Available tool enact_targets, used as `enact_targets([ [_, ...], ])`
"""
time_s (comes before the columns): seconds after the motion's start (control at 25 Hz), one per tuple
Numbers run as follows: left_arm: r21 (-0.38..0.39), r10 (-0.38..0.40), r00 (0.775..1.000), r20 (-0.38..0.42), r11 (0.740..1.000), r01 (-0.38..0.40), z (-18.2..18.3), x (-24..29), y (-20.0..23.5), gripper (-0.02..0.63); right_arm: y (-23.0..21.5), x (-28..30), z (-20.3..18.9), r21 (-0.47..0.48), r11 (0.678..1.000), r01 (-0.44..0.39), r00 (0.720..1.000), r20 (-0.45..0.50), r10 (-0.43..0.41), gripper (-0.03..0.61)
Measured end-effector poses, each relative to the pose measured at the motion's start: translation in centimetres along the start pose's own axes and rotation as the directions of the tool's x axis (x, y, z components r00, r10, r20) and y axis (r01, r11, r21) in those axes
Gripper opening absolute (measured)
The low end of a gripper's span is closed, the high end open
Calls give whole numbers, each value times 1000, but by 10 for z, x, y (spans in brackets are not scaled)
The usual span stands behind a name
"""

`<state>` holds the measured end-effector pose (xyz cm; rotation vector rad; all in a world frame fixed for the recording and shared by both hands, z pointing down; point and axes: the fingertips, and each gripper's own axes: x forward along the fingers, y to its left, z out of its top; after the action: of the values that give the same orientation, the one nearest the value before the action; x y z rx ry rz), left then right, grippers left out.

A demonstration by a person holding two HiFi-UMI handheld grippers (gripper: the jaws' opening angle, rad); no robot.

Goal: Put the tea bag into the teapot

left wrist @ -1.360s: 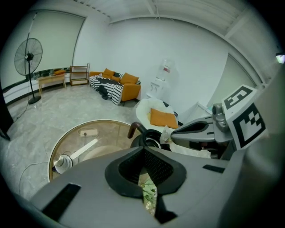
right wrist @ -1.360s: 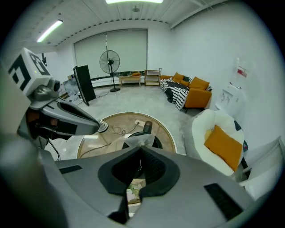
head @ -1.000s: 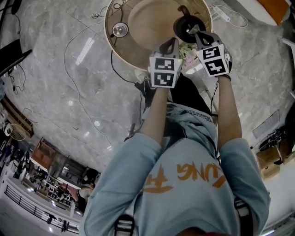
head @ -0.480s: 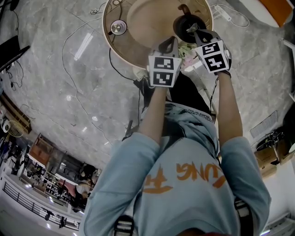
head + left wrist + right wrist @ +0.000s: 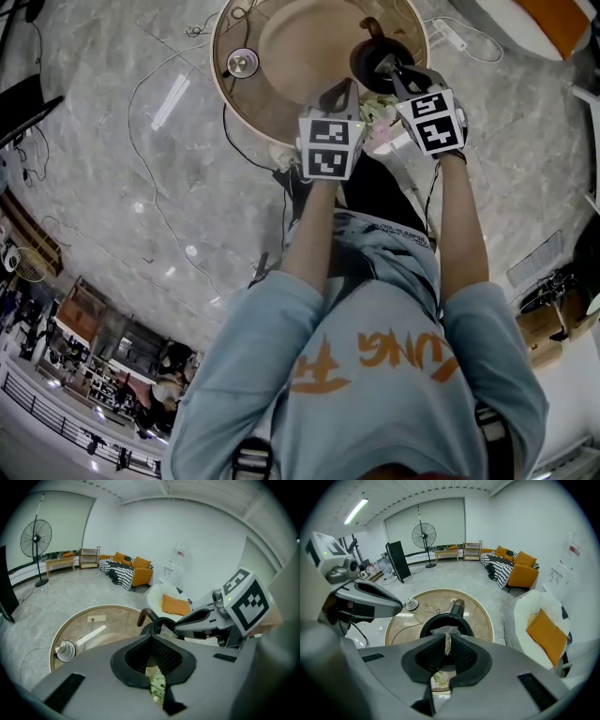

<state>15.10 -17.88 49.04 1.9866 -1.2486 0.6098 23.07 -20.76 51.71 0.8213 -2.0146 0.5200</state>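
A dark teapot [image 5: 367,56] with a brown handle stands open on the round wooden table [image 5: 281,42]. My right gripper [image 5: 446,640] is shut on a pale, translucent tea bag [image 5: 447,632], which it holds right above the teapot's mouth [image 5: 429,622]. In the head view the right gripper [image 5: 386,65] reaches over the pot's rim. My left gripper [image 5: 151,638] hovers just left of the pot [image 5: 159,622], its jaws shut with nothing visible between them. In the head view the left gripper [image 5: 344,90] sits at the table's near edge.
The teapot's lid [image 5: 242,63] lies on the table's left side. A pile of greenish wrappers [image 5: 380,105] rests at the near edge between the grippers. Cables trail over the marble floor [image 5: 141,150]. A white chair with an orange cushion [image 5: 546,632] stands to the right.
The right gripper with the tea bag has edged slightly further over the teapot's mouth. The left gripper has barely moved.
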Motion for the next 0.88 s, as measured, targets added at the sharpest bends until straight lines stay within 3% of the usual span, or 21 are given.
enact_targets([
  [0.12, -4, 4, 1000, 22, 1000, -4, 11, -8, -3, 25, -11, -20, 5, 121, 992, 41, 997, 65, -49, 52],
  [0.24, -2, 12, 997, 74, 1000, -11, 30, -17, -8, 25, -29, -43, 14, 309, 949, 70, 978, 168, -127, 40],
  [0.4, -9, 5, 984, 180, 1000, -4, 67, -37, -18, 25, -43, -84, 33, 447, 891, 77, 926, 300, -230, 13],
  [0.48, 16, 9, 975, 221, 1000, -13, 89, -50, -22, 25, -44, -109, 48, 492, 870, 35, 889, 382, -252, 14],
  [0.64, 68, 6, 945, 327, 997, -30, 137, -84, -31, 25, -36, -153, 81, 482, 874, -57, 825, 516, -230, 12],
  [0.88, 134, -32, 871, 490, 990, -39, 213, -134, -40, 25, -47, -214, 147, 411, 912, -8, 728, 627, -276, 12],
])
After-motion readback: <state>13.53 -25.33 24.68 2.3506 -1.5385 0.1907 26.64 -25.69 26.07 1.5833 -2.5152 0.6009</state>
